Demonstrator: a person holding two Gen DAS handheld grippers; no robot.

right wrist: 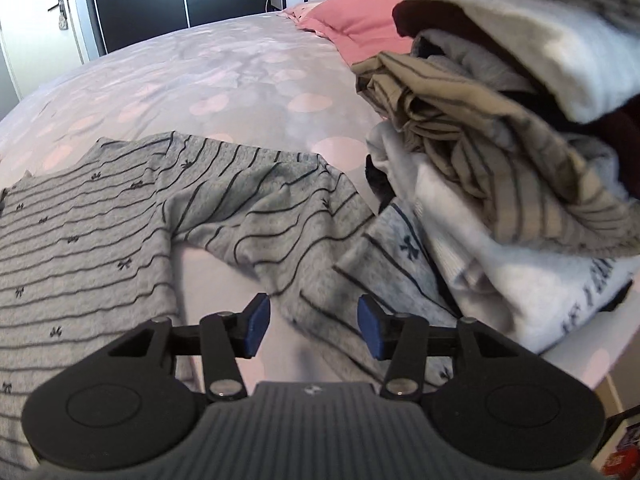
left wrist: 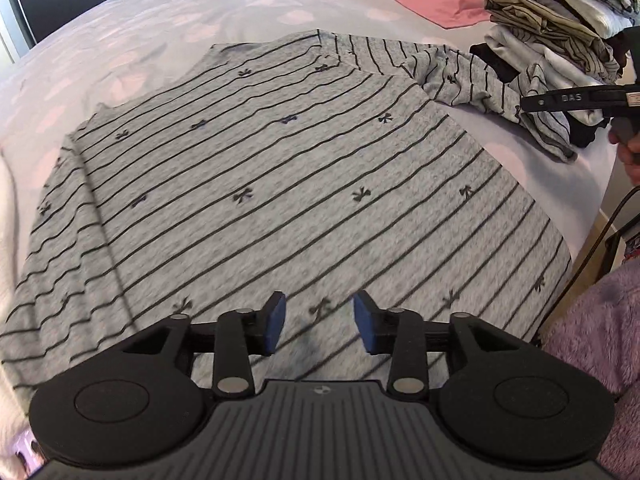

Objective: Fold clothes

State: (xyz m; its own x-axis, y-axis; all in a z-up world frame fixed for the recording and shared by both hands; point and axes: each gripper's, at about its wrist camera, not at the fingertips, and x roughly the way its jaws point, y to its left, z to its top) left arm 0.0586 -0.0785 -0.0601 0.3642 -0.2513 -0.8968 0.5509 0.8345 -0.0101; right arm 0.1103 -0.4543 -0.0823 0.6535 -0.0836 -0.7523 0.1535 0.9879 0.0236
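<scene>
Across bed (left wrist: pixel 168 20), grey striped top (left wrist: pixel 280 184) lay spread flat, ready for folding; sleeve (right wrist: pixel 280 216) bunched toward clothes pile (right wrist: pixel 500 160) at right edge. Left gripper (left wrist: pixel 319 322) hovered over hem, fingers apart, empty. Right gripper (right wrist: pixel 314 326) faced sleeve, fingers apart, likely lining up pinch.

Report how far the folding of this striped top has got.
Done: the grey striped top lies spread flat on the bed, beside a pile of clothes. In hand: nothing; left gripper and right gripper hover open. Left: the rumpled sleeve and every fold.
</scene>
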